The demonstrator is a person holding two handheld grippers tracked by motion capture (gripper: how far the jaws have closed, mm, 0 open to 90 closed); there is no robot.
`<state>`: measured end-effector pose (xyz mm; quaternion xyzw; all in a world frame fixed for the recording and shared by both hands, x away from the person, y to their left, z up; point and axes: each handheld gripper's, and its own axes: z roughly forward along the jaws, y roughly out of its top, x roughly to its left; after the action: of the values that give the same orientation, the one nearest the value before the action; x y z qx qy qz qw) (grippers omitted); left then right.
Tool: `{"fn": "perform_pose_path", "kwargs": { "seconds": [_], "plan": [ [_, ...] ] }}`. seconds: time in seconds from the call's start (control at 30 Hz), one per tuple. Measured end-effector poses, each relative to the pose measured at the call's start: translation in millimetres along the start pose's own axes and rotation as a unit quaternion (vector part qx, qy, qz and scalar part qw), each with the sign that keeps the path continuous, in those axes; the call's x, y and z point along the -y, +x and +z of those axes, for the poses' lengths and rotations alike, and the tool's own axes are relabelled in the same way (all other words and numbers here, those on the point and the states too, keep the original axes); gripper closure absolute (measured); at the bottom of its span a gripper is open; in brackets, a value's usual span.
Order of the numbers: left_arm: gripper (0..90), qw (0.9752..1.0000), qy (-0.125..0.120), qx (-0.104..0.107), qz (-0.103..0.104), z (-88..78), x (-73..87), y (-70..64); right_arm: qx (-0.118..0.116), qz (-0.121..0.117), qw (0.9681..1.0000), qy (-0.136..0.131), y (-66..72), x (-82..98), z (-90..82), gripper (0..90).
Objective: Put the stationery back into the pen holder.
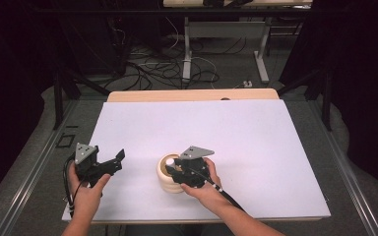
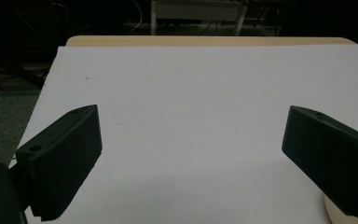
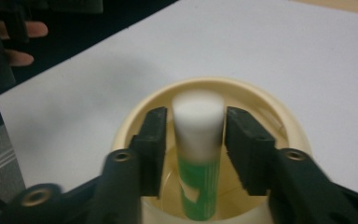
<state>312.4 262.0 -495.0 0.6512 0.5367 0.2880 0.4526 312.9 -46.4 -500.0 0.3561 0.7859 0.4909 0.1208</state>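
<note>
A glue stick (image 3: 196, 184) with a green body and a white cap (image 1: 170, 161) stands upright inside a cream round cup (image 1: 169, 185) near the table's front middle. My right gripper (image 3: 198, 128) reaches into the cup (image 3: 282, 122) with one jaw on each side of the cap. A thin gap shows at each pad, so the jaws are open around the stick. My left gripper (image 1: 117, 161) is held above the table's front left, its jaws wide open (image 2: 192, 125) with nothing between them.
A white board (image 1: 236, 132) covers the table, with a wooden edge (image 1: 192, 94) at the back. The cup's rim (image 2: 339, 215) sits at the lower right of the left gripper view. Cables and table legs (image 1: 187, 59) lie on the floor beyond.
</note>
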Motion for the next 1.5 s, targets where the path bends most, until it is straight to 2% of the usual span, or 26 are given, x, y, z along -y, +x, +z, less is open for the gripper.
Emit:
{"fn": "perform_pose_path", "kwargs": {
  "seconds": [0.13,0.2,0.37,0.7,0.77,0.87,1.0,1.1,1.33,1.5],
  "plan": [
    [4.9,1.0,0.0,0.0,-0.002,-0.3,-0.1,-0.5,-0.004,-0.002,0.9999,-0.015,0.4,-4.6,-5.2,44.0],
    [4.9,1.0,-0.002,-0.001,-0.001,-0.4,-0.3,-0.3,-0.006,-0.003,0.9999,-0.013,0.5,-7.2,-9.2,40.0],
    [4.8,1.0,-0.001,-0.001,-0.001,-0.5,-0.3,-0.4,-0.004,-0.005,0.9996,-0.029,-1.1,-12.1,-16.3,31.6],
    [4.8,1.0,-0.001,-0.001,-0.001,-0.7,-0.3,-0.1,0.028,-0.017,0.9989,-0.034,-13.3,-17.6,-33.3,15.9],
    [4.8,1.0,-0.001,-0.001,-0.002,-0.7,-0.3,-0.1,0.037,-0.025,0.9984,-0.034,-16.6,-18.1,-37.7,15.7],
    [4.9,1.0,-0.001,-0.001,-0.002,-0.7,-0.3,-0.2,0.051,-0.021,0.9978,-0.036,-20.9,-18.9,-45.5,14.9],
    [4.9,1.0,-0.002,-0.002,-0.002,-1.2,-0.6,-0.3,0.068,-0.016,0.997,-0.032,-28.8,-19.8,-55.8,13.4],
    [4.8,1.0,-0.004,-0.002,-0.004,-1.3,-0.6,0.0,0.08,-0.021,0.9959,-0.036,-38.4,-17.7,-64.7,8.6],
    [4.8,1.0,-0.003,-0.003,-0.005,-0.9,-0.4,0.0,0.118,0.001,0.9923,-0.038,-65.4,-10.9,-90.4,0.5],
    [4.8,1.0,-0.001,-0.002,-0.007,-0.7,-0.2,-0.7,0.145,0.019,0.9885,-0.038,-83.3,-4.8,-107.8,0.0]
  ]
}}
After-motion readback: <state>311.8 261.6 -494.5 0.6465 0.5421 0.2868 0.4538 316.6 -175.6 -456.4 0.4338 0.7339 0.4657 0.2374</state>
